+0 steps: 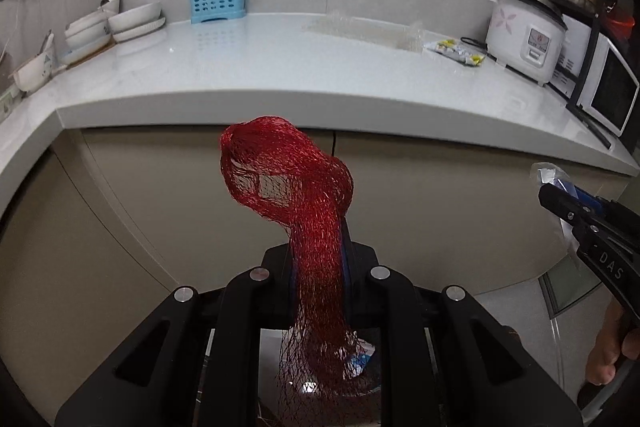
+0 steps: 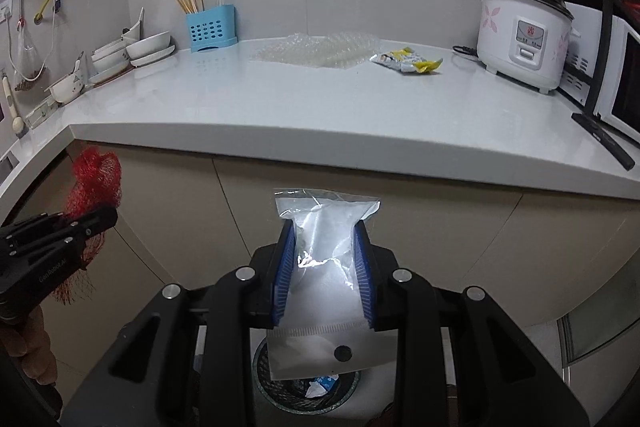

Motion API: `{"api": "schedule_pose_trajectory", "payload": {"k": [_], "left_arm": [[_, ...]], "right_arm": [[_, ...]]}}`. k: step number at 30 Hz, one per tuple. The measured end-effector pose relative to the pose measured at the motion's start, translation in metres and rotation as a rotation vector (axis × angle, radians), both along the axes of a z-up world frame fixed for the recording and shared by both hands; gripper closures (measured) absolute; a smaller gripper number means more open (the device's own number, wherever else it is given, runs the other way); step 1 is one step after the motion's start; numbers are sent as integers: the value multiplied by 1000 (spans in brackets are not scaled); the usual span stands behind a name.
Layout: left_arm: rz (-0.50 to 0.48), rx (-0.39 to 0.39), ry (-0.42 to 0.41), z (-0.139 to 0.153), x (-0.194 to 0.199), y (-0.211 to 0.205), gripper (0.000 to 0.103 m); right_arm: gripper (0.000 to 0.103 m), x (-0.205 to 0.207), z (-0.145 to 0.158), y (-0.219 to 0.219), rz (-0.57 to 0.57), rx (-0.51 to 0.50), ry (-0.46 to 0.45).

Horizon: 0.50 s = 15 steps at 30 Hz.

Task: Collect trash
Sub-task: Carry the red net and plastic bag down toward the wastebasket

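Observation:
A red mesh net bag (image 1: 292, 179) is pinched in my left gripper (image 1: 320, 259), which is shut on it; the net bunches above the fingers and trails down below them. The same net (image 2: 98, 173) shows at the left of the right wrist view. My right gripper (image 2: 324, 267) is shut on a clear plastic zip bag (image 2: 326, 227) between its blue pads. Both grippers hang in front of the cabinet, below the counter edge. Under them stands a round mesh trash bin (image 2: 264, 383) with scraps inside. On the white counter (image 2: 280, 99) lie a bubble wrap sheet (image 2: 320, 53) and a yellow snack wrapper (image 2: 406, 61).
A blue utensil holder (image 2: 211, 27) and stacked white bowls (image 2: 148, 49) stand at the back left. A white rice cooker (image 2: 524, 31) and a microwave (image 2: 608, 67) fill the right end. Beige cabinet doors (image 2: 440, 247) lie straight ahead. A hand (image 1: 612, 347) holds the right gripper.

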State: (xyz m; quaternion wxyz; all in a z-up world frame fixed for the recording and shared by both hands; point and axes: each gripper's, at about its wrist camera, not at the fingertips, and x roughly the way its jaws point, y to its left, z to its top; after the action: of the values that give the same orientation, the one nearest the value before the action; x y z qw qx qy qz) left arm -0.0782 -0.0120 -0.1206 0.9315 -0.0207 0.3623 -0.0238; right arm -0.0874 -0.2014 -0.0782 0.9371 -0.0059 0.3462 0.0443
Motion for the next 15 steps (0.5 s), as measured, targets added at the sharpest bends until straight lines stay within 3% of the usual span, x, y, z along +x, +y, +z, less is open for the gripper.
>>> {"api": "schedule_pose_trajectory", "payload": {"k": [7,15], "left_arm": [[-5,-38,106,-84,3,-6,88],[-50,-115,216,-170,18,-9,88]], "right_arm": [[76,-14,-73,2,-14,-19,48],[76,-7,-177,4,-14,7,199]]}}
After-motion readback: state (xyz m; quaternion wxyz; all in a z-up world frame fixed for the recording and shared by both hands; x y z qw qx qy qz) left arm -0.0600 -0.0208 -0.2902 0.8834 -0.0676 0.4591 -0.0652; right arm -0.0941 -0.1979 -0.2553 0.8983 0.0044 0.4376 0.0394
